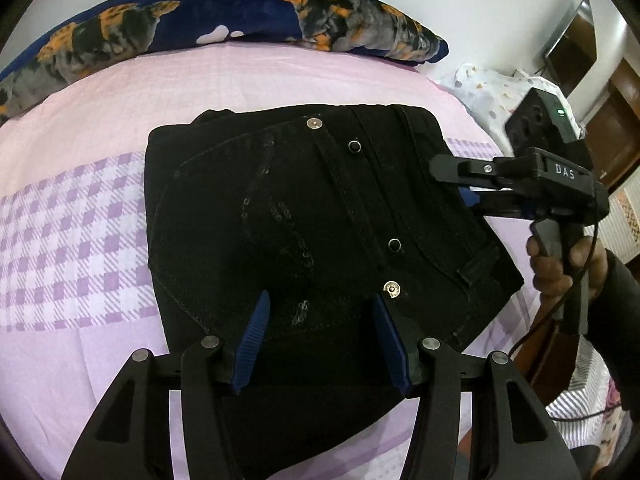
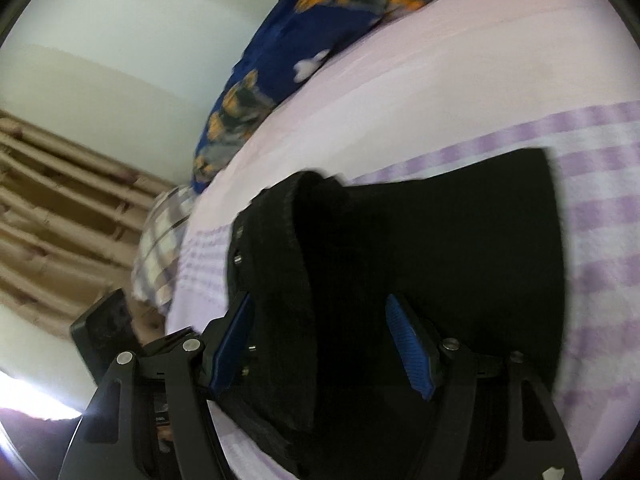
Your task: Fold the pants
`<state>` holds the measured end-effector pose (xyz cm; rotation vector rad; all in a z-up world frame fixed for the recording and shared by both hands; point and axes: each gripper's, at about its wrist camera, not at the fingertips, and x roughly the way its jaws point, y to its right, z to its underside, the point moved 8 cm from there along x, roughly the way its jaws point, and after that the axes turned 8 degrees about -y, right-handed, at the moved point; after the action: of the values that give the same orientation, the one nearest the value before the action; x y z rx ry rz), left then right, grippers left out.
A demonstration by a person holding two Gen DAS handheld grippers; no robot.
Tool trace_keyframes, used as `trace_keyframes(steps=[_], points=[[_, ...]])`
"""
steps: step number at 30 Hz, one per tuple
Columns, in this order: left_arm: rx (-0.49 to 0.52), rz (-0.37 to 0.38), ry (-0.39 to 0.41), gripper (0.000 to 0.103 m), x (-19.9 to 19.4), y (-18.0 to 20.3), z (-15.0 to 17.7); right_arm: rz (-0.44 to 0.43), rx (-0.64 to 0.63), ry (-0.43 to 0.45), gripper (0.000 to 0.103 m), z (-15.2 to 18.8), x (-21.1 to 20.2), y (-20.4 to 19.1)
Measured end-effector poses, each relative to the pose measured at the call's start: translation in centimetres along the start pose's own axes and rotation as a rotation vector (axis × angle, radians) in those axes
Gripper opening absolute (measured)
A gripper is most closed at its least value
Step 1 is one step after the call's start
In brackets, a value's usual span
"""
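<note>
Black pants [image 1: 304,220] lie folded into a thick square on the pink and purple checked bedsheet [image 1: 72,240]. Metal buttons and rivets show on their top face. My left gripper [image 1: 321,298] hangs over the near part of the pants, its blue pads [image 1: 256,340] spread apart and open. My right gripper [image 1: 448,180] comes in from the right, held by a hand [image 1: 560,264], and its fingers straddle the right edge of the pants. In the right wrist view the folded pants [image 2: 440,240] fill the gap of that gripper [image 2: 318,300]. Blur hides whether its pads press.
A dark blue blanket [image 1: 200,28] with orange and grey print lies along the far side of the bed. A white patterned pillow [image 1: 488,88] sits at the far right. Brown curtains [image 2: 60,200] and a checked cloth [image 2: 160,240] are beyond the bed's edge.
</note>
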<state>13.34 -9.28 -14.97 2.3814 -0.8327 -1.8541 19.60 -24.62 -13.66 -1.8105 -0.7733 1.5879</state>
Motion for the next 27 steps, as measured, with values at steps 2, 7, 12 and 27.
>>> trace_keyframes(steps=[2, 7, 12, 27], points=[[0.005, -0.006, 0.006, 0.053, 0.0, -0.1, 0.2, 0.002, -0.032, -0.018, 0.059, -0.1, 0.7, -0.4], [0.009, -0.024, 0.017, 0.056, 0.0, 0.0, 0.4, -0.019, 0.011, -0.012, 0.051, -0.7, 1.3, -0.3], [0.001, -0.028, 0.025, 0.057, 0.1, 0.1, 0.3, -0.007, 0.036, 0.003, 0.049, -0.7, 1.4, -0.4], [-0.004, -0.044, 0.036, 0.059, 0.3, 0.3, 0.1, 0.038, 0.13, 0.076, 0.02, -0.3, 1.5, -0.7]])
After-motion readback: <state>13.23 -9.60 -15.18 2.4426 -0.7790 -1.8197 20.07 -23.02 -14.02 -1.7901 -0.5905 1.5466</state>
